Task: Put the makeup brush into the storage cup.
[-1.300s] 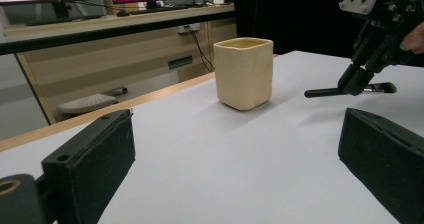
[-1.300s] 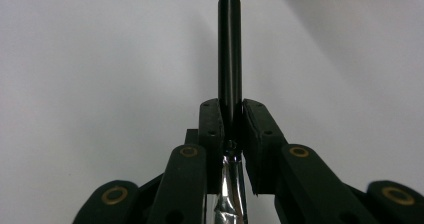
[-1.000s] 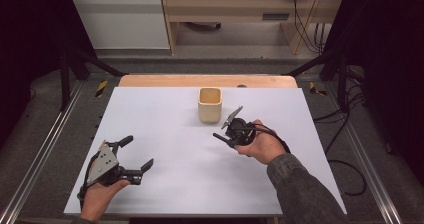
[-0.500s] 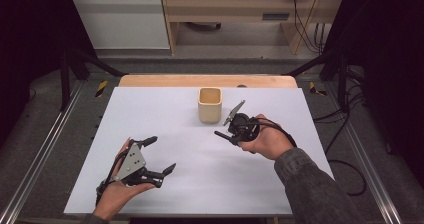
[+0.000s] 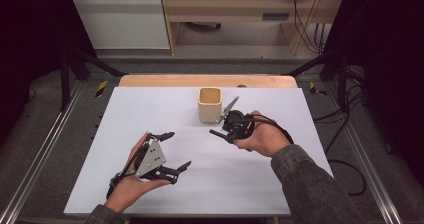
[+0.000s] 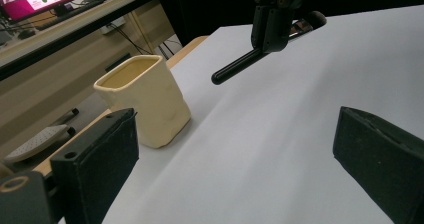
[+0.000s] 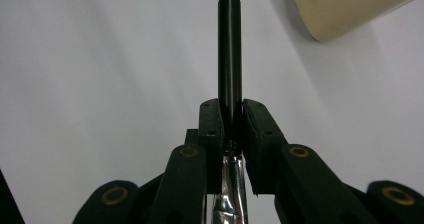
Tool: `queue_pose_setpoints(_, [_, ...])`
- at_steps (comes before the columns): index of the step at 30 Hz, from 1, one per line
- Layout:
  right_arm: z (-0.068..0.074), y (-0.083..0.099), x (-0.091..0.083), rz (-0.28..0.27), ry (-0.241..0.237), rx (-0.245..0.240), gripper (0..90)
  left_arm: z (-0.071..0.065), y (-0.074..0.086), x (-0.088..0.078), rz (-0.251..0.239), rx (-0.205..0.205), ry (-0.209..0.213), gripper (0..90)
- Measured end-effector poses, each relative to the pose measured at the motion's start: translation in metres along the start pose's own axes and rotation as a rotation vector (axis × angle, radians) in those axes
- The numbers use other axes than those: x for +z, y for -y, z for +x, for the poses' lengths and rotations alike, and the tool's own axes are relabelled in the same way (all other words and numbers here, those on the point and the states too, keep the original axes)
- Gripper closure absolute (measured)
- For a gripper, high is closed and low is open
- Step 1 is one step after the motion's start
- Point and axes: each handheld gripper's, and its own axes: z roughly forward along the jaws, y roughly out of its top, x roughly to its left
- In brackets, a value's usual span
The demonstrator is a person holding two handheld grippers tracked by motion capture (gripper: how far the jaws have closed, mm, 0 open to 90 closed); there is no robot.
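Observation:
A cream square cup (image 5: 209, 104) stands upright on the white tabletop (image 5: 150, 109), toward the far middle. Just right of it my right gripper (image 5: 234, 126) hovers, shut on a utensil (image 5: 218, 133) with a black rod handle and a silvery metal end. The handle points left and the metal end slants up beside the cup. In the right gripper view the jaws (image 7: 231, 116) pinch the utensil (image 7: 230, 49) where handle meets metal, and the cup (image 7: 345, 6) is at top right. My left gripper (image 5: 179, 149) is held open at the near left. Its view faces the cup (image 6: 145, 101) and the utensil (image 6: 240, 66).
A wooden strip (image 5: 205, 80) runs along the table's far edge. Metal rails (image 5: 47, 149) flank the table, and cables (image 5: 350, 169) lie on the floor at the right. A low shelf unit (image 5: 230, 9) stands beyond.
My left gripper has moved right and farther onto the table, still open. My right gripper has risen slightly with the utensil in its grip.

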Motion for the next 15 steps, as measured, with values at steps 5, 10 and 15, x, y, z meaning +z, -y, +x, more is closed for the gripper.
queue_pose_setpoints(5, [0.002,-0.003,-0.004,0.018,-0.006,-0.015,79.6,-0.004,-0.002,0.006,0.009,0.022,0.009,3.6])
queue_pose_setpoints(10, [0.003,-0.005,-0.007,0.031,-0.006,-0.028,79.6,-0.008,-0.004,0.012,0.028,0.051,0.009,4.4])
queue_pose_setpoints(15, [0.005,-0.007,-0.012,0.042,-0.007,-0.030,79.6,-0.012,-0.010,0.016,0.025,0.079,0.002,5.8])
